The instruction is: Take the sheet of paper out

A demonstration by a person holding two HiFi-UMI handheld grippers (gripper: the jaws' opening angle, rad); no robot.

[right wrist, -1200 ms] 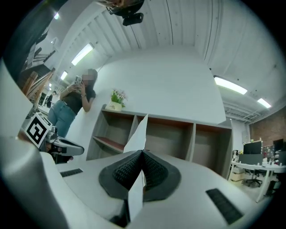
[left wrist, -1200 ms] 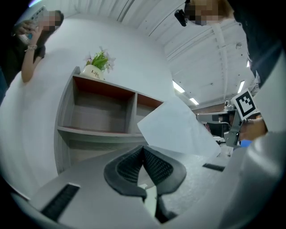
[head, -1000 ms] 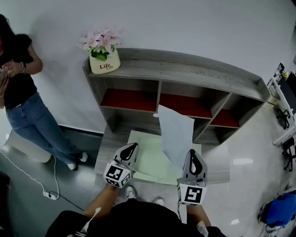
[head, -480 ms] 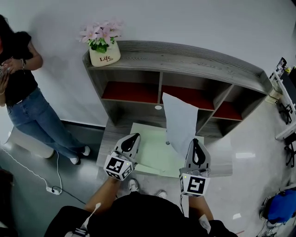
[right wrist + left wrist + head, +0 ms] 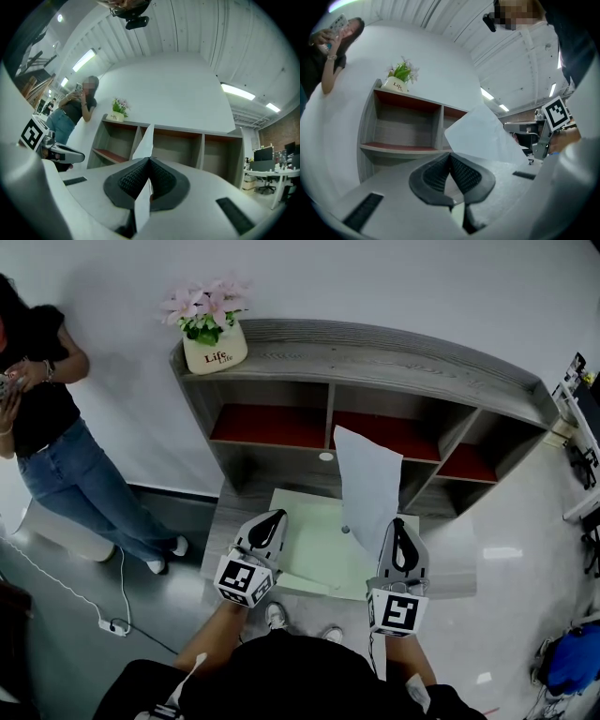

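just one sheet of paper [image 5: 367, 488], one flowerpot [image 5: 216, 354], one shelf [image 5: 394, 360].

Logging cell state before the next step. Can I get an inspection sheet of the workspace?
Surface: low grey table, largely covered by a pale green mat.
Job's things: sheet of paper, held upright in front of the shelf unit.
Clutter: flower pot on the shelf top, left end.
Grippers: right gripper shut on the sheet's lower edge; left gripper shut, holding nothing, over the mat.
Cables: white cable on the floor at left.
Surroundings: person standing at left, beside the shelf unit.
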